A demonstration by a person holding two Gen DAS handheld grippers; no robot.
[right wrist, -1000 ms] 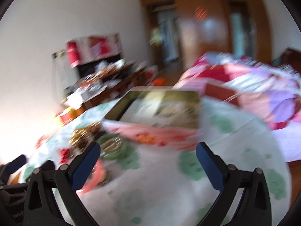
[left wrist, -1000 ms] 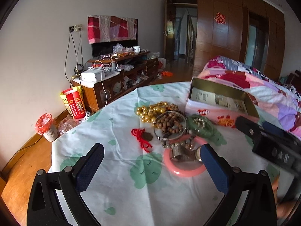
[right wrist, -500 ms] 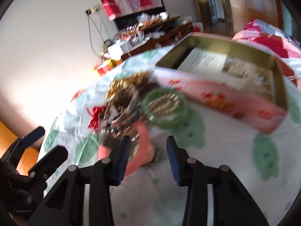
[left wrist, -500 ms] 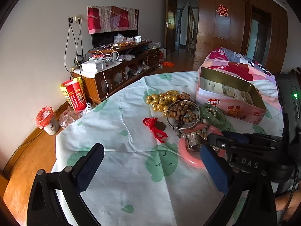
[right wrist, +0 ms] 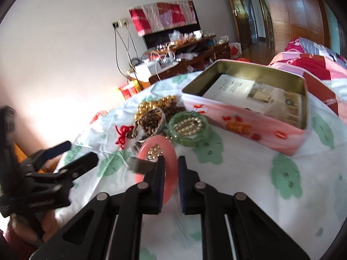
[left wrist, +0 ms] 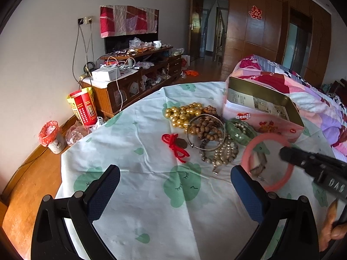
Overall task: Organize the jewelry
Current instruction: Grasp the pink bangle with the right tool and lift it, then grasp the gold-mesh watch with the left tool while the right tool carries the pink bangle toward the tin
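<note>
Right gripper (right wrist: 171, 173): jaws pinched on smooth pink bangle (right wrist: 159, 151), tilted up.
Left gripper (left wrist: 175, 186): jaws spread wide, empty, over printed cloth.
Ahead: beaded strands (left wrist: 206, 127), open tin (right wrist: 245, 108).

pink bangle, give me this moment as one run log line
right gripper: jaws shut on pink bangle rim | left gripper: open, idle above tablecloth | open tin: no jewelry visible inside | remaining jewelry piled beside tin
</note>
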